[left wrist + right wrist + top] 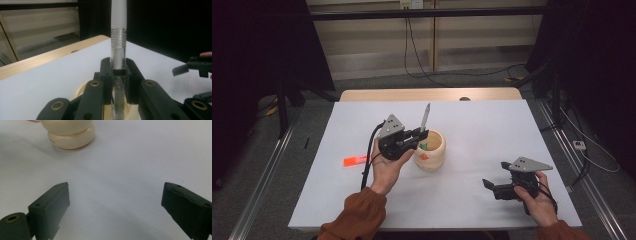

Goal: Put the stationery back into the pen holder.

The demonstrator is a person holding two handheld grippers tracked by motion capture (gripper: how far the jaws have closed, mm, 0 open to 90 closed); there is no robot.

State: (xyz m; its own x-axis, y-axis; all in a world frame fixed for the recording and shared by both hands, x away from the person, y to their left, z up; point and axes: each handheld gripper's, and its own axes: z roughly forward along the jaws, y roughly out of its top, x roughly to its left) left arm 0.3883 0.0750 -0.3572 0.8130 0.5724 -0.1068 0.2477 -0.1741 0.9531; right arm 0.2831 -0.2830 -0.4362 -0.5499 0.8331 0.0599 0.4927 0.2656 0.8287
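Pen (425, 118) clamped upright in my left hand-held gripper (416, 136), I am lowering it straight over the cream holder (430, 150), while my right hand-held gripper (494, 176) is waiting wide open on the tabletop (482, 125).

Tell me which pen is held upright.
The clear pen, clamped in the left gripper above the cup; the orange one lies flat on the table.

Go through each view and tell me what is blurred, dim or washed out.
High view: sharp on the table, dark curtains at both sides swallow detail. Left gripper view: the pen in the left gripper is soft and pale at its top; the background is black. Right gripper view: the right gripper jaws are blurred, the cream pot is fairly clear.
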